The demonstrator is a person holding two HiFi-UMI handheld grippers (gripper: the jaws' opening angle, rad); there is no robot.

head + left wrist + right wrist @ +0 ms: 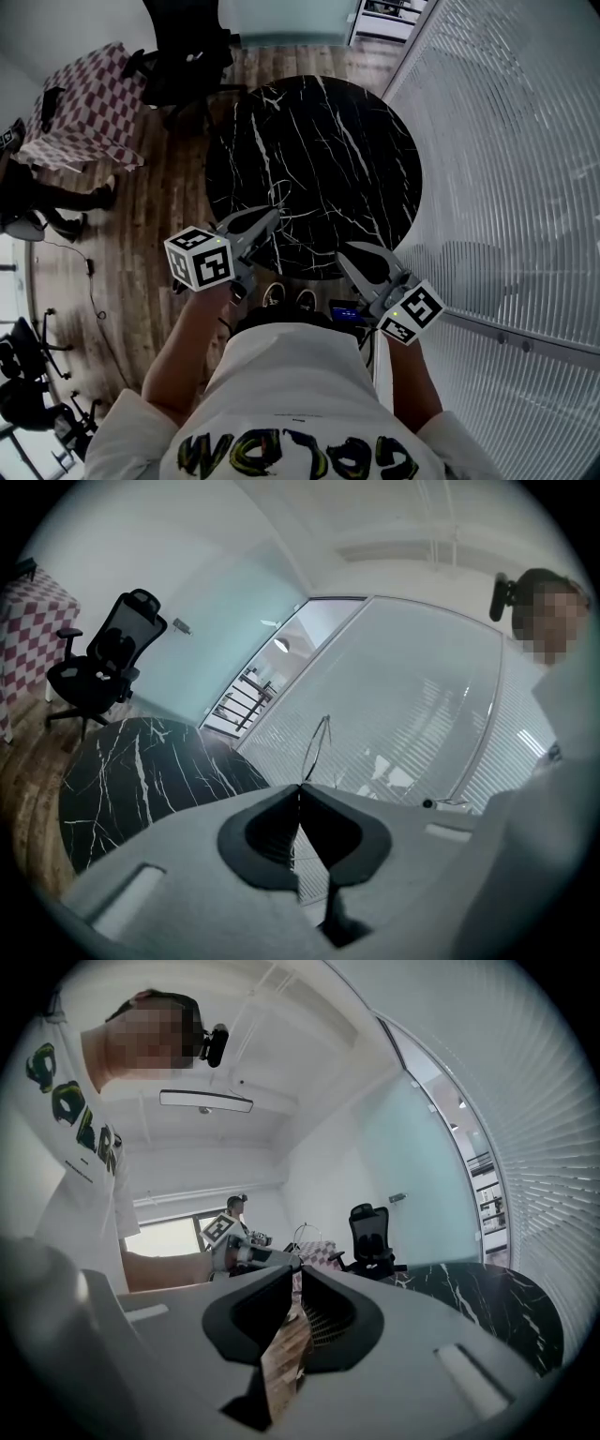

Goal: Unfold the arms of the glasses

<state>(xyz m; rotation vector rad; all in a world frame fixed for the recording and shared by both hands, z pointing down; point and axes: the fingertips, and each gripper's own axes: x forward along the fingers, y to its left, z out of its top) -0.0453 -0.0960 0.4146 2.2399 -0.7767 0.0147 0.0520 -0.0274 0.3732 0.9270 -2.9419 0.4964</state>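
The glasses are thin wire ones; in the left gripper view a fine rim loop point(325, 722) stands up from the tips of my left gripper point(300, 786), which is shut on it. The right gripper view shows the same wire point(302, 1230) right at the tips of my right gripper point(298, 1266), whose jaws are pressed together there. The left gripper point(246, 1254) faces it from close by. From the head view both grippers hang over the near rim of the round black marble table point(319, 150), left gripper point(275, 214) and right gripper point(341, 249) a short way apart; the wire is too fine to see there.
A black office chair point(187, 56) stands beyond the table on the wooden floor. A table with a checked cloth point(80, 103) is at the far left. A slatted glass wall point(506, 141) runs along the right side. Another person point(234, 1208) stands in the background.
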